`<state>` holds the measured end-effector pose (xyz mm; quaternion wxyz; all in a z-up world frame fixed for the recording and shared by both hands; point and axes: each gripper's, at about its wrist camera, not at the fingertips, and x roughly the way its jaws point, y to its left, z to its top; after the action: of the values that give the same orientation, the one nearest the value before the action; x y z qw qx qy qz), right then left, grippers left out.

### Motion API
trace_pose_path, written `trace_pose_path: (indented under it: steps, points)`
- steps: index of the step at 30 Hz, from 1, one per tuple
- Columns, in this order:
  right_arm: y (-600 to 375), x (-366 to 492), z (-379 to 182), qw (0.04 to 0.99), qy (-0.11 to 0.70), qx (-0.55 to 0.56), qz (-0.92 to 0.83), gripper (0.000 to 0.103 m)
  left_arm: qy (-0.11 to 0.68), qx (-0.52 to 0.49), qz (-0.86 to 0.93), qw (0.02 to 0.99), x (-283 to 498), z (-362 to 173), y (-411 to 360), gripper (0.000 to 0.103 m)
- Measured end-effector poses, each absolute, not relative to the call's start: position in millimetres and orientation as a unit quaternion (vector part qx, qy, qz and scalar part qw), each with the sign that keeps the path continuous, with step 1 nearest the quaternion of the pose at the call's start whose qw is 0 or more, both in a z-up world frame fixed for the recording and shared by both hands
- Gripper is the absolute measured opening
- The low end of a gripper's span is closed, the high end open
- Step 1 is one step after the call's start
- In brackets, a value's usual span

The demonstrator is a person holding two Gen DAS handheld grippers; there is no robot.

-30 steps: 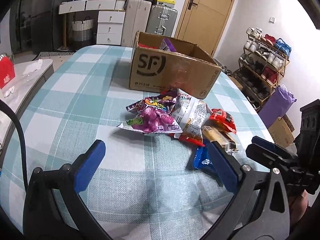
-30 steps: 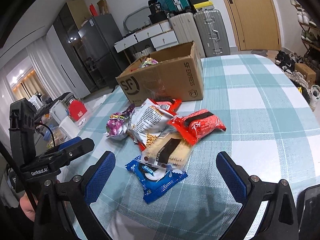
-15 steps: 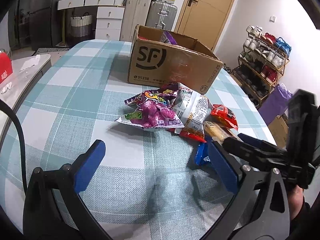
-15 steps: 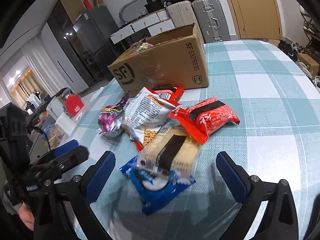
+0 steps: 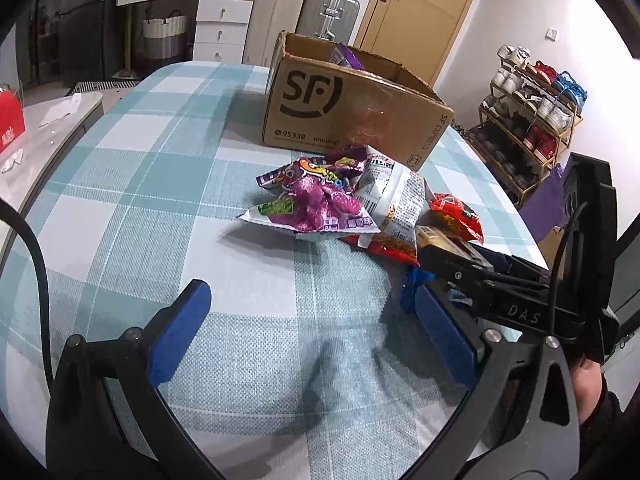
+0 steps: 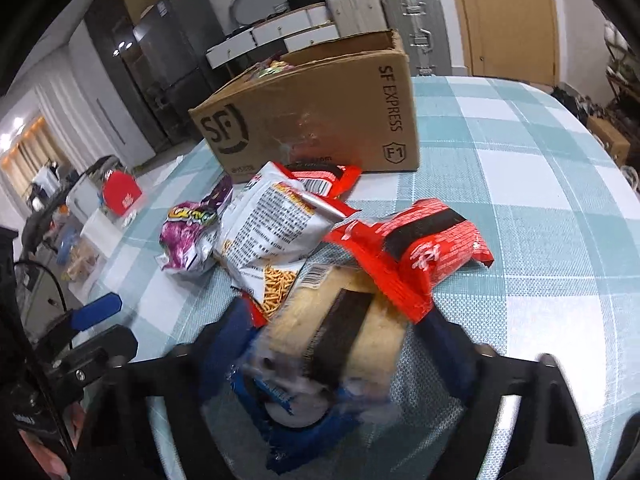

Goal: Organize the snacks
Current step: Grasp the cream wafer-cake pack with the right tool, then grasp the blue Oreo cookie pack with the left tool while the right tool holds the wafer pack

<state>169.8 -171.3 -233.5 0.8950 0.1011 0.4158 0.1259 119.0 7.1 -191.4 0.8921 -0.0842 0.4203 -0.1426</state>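
A heap of snacks lies on the checked tablecloth (image 5: 140, 200) in front of an open SF cardboard box (image 6: 312, 120). My right gripper (image 6: 332, 332) is low over the near end of the heap. Its jaws are closing with a beige cracker pack (image 6: 340, 320) between them, on top of a blue cookie wrapper (image 6: 300, 428). The fingers are blurred and I see no firm pinch. A red pack (image 6: 416, 248), a white snack bag (image 6: 272, 224) and a purple bag (image 6: 188, 236) lie beyond. My left gripper (image 5: 310, 296) hovers open over bare cloth, short of the purple bag (image 5: 316, 200).
The box (image 5: 352, 120) holds some snack bags. A shoe rack (image 5: 532, 120) stands past the table's right edge, and suitcases (image 5: 328, 12) and white drawers (image 5: 220, 28) line the far wall. A red item (image 5: 10, 120) sits on a side counter to the left.
My right gripper has pushed forward and down onto the near snacks, and its jaws have narrowed around the cracker pack. The left gripper has barely shifted.
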Motion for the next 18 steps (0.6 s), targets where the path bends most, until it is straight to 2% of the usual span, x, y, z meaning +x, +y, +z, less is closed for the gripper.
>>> trace_pose_path:
  steps: [2, 4, 6, 18]
  points:
    - [-173.0, 168.4, -234.1, 0.895, 0.416, 0.101, 0.128, 0.076, 0.42, -0.083, -0.143, 0.892, 118.1, -190.9, 6.4, 0.102]
    - [-177.4, 166.8, -234.9, 0.895, 0.415, 0.103, 0.124, 0.064, 0.419, -0.081, -0.141, 0.893, 116.8, -190.0, 5.7, 0.102]
    - [-183.9, 164.5, -236.4, 0.894, 0.412, 0.118, 0.131, 0.061, 0.419, -0.078, -0.14, 0.894, 115.0, -188.7, 4.4, 0.102]
    - [-207.6, 137.8, -231.7, 0.897, 0.384, 0.159, 0.149, 0.061, 0.414, -0.081, -0.12, 0.899, 110.6, -180.6, 14.2, 0.102]
